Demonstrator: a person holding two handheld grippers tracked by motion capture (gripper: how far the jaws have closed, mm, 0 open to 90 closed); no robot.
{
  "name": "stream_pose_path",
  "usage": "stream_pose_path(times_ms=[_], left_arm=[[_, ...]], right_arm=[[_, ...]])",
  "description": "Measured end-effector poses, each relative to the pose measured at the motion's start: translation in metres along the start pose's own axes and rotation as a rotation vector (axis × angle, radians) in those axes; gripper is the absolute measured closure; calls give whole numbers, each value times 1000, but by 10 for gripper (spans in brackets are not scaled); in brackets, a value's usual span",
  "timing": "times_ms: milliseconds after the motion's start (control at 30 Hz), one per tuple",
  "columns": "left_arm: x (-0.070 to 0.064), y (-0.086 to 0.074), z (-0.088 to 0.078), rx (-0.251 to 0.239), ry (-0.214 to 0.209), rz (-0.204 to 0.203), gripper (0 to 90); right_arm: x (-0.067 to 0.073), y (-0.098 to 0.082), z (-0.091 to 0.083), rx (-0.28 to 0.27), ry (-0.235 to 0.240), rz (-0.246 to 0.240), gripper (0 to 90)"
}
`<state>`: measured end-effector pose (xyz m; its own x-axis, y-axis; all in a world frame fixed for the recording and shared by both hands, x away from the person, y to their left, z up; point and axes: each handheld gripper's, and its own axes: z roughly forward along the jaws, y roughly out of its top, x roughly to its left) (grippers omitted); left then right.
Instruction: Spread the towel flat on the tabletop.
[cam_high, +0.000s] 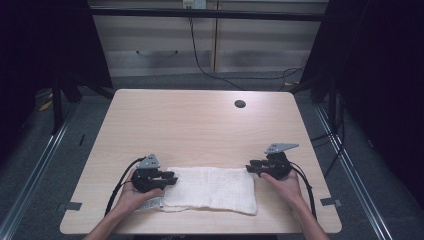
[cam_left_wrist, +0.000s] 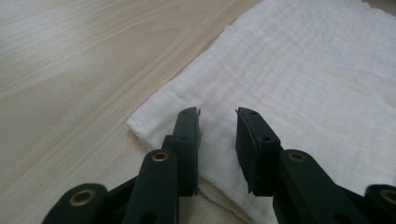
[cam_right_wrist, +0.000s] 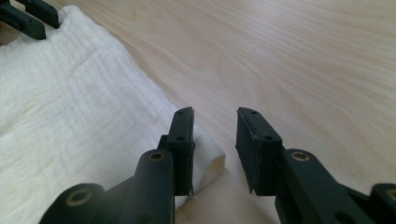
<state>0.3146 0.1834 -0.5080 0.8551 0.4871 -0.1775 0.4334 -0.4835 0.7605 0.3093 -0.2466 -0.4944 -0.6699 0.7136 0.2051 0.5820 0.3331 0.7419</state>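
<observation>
At the near edge of the table (cam_high: 200, 120): one white cloth (cam_high: 212, 187), folded flat, lying between the two grippers.

Left gripper (cam_high: 172, 177): jaws parted over the cloth's left end, pads not pressing it.

Right gripper (cam_high: 250, 167): jaws apart at the far right corner, nothing between them.

Risks, as I judge them: either pinch may catch only the top layer, so the fold peels open; the right jaws stand half off the corner and may close on bare wood; uneven pulls would skew the cloth.

Markings: a tag (cam_high: 151, 203) at the near left corner, print too small to read. No brands legible.
</observation>
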Motion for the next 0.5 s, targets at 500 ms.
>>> stream_pose_path(times_ms=[500], left_arm=[[1,1,-1,3,-3,-17,663]], right_arm=[[0,-2,15,71,57,-12,783]])
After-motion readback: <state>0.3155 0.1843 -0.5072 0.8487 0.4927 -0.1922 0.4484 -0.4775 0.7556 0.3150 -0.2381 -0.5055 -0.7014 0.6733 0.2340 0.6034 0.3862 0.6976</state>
